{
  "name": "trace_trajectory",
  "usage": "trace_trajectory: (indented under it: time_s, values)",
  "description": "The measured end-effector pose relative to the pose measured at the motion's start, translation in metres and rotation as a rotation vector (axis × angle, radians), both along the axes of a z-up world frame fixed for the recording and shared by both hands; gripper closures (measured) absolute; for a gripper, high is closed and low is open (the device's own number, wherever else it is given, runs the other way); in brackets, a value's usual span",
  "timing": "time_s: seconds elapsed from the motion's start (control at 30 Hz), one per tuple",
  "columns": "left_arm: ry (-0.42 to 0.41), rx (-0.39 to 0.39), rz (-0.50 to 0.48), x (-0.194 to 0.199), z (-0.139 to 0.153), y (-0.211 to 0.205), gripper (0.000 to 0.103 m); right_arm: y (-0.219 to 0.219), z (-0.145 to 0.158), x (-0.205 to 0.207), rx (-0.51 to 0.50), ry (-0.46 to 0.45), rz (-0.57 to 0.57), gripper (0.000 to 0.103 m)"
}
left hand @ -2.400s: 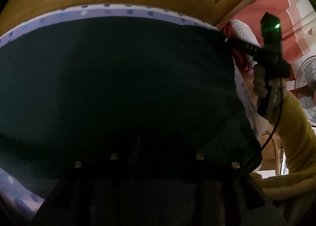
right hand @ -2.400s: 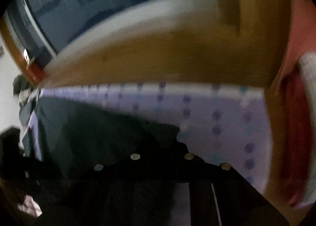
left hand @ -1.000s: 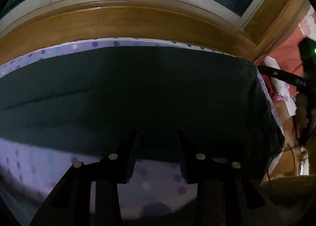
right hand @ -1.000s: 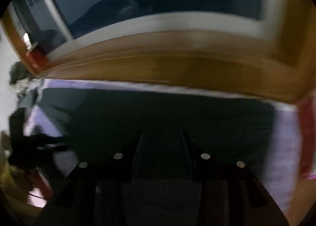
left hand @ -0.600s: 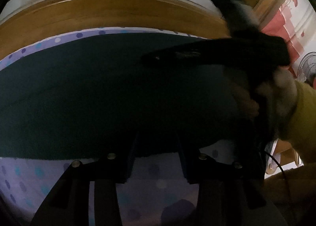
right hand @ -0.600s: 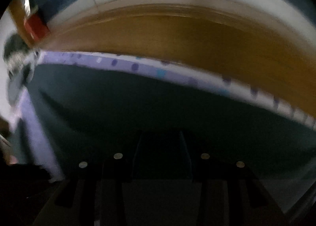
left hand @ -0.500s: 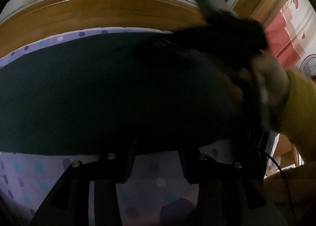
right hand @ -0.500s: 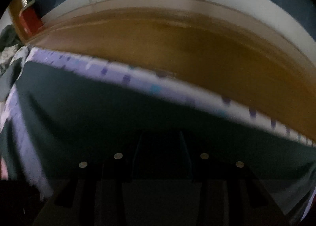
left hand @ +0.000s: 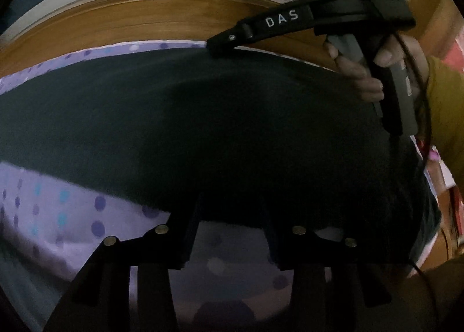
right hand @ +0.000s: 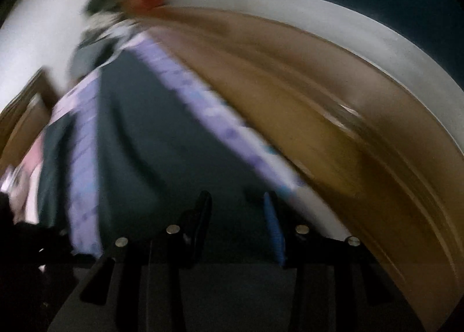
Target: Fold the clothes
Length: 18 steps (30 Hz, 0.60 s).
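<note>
Dark cloth (left hand: 203, 129) spread flat across the middle of the frame on a dotted purple sheet (left hand: 52, 210), wooden board (left hand: 145, 25) above. Could bunch or slide if dragged by one edge alone. Left tongs (left hand: 232, 233) at bottom centre: parted wide, empty, tips over the near hem. Right tongs (left hand: 220, 45) at upper right: tip at the far edge, gap unclear there; parted and empty in their own blurred view (right hand: 236, 216).

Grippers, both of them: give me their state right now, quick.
Left gripper: open, holding nothing, its fingers at the near edge of the dark garment.
Right gripper: open, holding nothing, over the garment; that view is blurred.
</note>
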<state>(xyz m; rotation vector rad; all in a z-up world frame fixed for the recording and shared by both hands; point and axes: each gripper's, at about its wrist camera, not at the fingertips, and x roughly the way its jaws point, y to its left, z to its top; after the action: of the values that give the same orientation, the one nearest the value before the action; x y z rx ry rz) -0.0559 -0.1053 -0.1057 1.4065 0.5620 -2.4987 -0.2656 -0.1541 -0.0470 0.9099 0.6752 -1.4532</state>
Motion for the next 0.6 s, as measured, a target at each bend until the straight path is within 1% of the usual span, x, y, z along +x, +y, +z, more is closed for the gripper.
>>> trace_trajectory:
  time_s: [0.1,0.17,0.2,0.23,0.33,0.43,0.5,0.57,0.6]
  values:
    - [0.012,0.018,0.066,0.005,-0.001,0.002,0.061,-0.013,-0.008,0.031,0.033,0.006,0.182,0.066]
    - [0.014,0.033,0.103,0.007,-0.002,0.003,0.061,-0.027,-0.021,0.046,0.069,0.064,0.243,0.066]
    - [0.013,0.038,0.119,0.007,-0.003,0.003,0.061,-0.036,-0.030,0.049,0.077,0.117,0.253,0.066]
    - [0.008,0.034,0.129,0.007,-0.004,0.005,0.061,-0.040,-0.029,0.046,0.038,0.127,0.251,0.066]
    - [-0.007,0.020,0.146,0.005,-0.007,0.013,0.061,-0.061,-0.031,0.024,0.025,0.149,0.147,0.069]
    - [-0.027,0.015,0.151,0.006,-0.007,0.017,0.061,-0.067,-0.030,0.032,0.017,0.245,0.154,0.069]
    - [-0.026,0.063,0.179,0.010,-0.006,0.009,0.061,-0.065,-0.025,0.042,-0.003,0.298,0.158,0.071]
    - [0.007,0.075,0.231,0.017,-0.002,-0.008,0.061,-0.061,-0.012,0.047,-0.037,0.219,0.175,0.071]
    - [0.025,0.078,0.257,0.020,0.000,-0.017,0.061,-0.067,-0.014,0.051,-0.031,0.205,0.195,0.071]
